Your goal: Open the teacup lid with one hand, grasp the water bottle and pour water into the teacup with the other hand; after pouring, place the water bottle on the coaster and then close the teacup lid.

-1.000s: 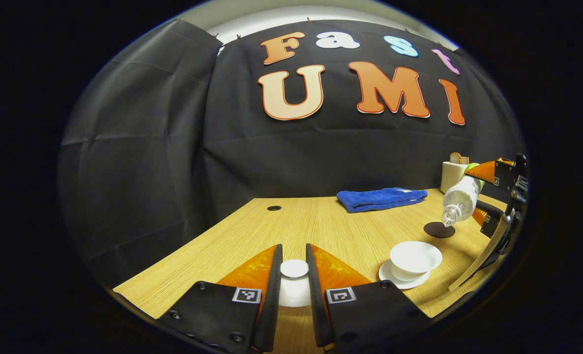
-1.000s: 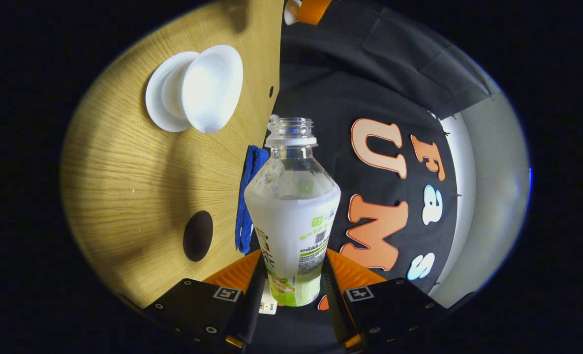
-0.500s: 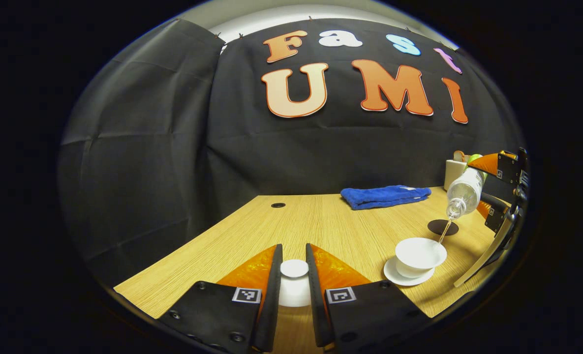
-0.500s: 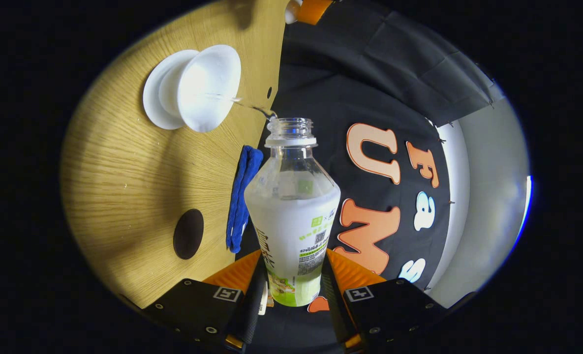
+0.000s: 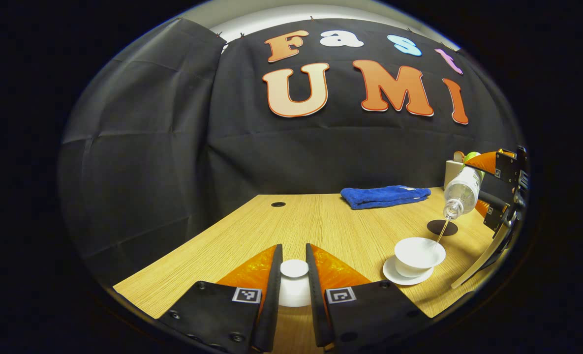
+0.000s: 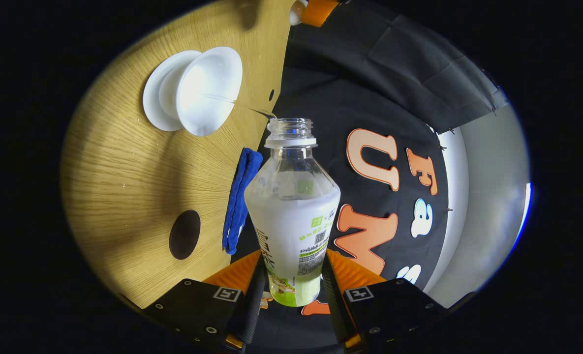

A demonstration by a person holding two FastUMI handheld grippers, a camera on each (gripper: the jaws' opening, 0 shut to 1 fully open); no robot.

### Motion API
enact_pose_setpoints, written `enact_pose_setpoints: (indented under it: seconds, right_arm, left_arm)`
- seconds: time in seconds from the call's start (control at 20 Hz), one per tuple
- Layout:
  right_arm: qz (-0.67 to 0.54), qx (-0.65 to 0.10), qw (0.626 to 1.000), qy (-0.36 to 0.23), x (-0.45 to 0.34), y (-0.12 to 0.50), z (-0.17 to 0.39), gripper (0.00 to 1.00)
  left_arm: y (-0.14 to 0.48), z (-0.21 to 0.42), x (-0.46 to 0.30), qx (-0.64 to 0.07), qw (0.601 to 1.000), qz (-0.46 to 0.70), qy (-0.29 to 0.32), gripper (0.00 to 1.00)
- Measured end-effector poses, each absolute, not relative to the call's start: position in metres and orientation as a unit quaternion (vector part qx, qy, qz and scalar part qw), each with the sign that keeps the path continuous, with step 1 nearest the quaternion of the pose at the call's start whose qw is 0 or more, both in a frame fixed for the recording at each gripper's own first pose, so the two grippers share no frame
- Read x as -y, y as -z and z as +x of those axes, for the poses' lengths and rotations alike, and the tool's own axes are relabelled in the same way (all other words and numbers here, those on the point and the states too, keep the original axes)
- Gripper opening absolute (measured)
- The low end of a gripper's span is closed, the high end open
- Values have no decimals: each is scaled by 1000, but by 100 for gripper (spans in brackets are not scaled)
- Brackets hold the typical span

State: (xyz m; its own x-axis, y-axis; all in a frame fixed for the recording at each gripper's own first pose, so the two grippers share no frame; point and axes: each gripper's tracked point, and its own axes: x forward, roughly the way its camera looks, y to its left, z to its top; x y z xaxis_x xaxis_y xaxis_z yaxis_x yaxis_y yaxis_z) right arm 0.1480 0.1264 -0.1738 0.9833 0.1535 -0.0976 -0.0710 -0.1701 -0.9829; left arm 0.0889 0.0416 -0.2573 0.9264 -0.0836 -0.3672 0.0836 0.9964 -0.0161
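**Water running from the tilted bottle into the open teacup**

Nearest in the left gripper view, the left gripper (image 5: 294, 285) is clamped on the white teacup lid (image 5: 294, 269), a finger pressing each side of it, held just above the near edge of the wooden table (image 5: 252, 231). Farther right, the uncovered white teacup (image 5: 417, 253) sits on its saucer (image 5: 394, 276). A thin stream of water (image 5: 441, 235) falls into the cup from the mouth of the water bottle (image 5: 461, 192), tipped neck-down above it. In the right gripper view the right gripper (image 6: 292, 285) grips that bottle (image 6: 293, 216) by its lower body, both fingers against the label. Just beyond the cup lies the dark round coaster (image 5: 442, 227), bare. Farther back rests a folded blue cloth (image 5: 384, 195), with a white holder (image 5: 452, 172) at the far right.
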Motion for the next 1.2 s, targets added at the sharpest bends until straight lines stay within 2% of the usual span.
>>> enact_pose_setpoints:
  seconds: [0.35,0.4,0.5,0.75,0.95,1.2]
  right_arm:
    - [-775,43,624,-90,-128,171,151,62]
    - [-777,47,621,-90,-129,169,151,65]
    - [-783,55,614,-87,-131,169,150,62]
    - [-789,69,606,-78,-132,164,151,62]
    - [-808,96,577,-67,-133,157,154,62]
    - [-818,112,560,-68,-134,156,156,61]
  left_arm:
    - [256,88,-45,-186,982,2,41,34]
    - [255,88,-45,-185,982,2,40,34]
    - [255,89,-46,-184,982,1,40,34]
    - [253,87,-46,-182,982,-4,40,34]
    - [253,88,-48,-184,982,-5,40,34]
    - [254,89,-50,-186,982,-6,37,34]
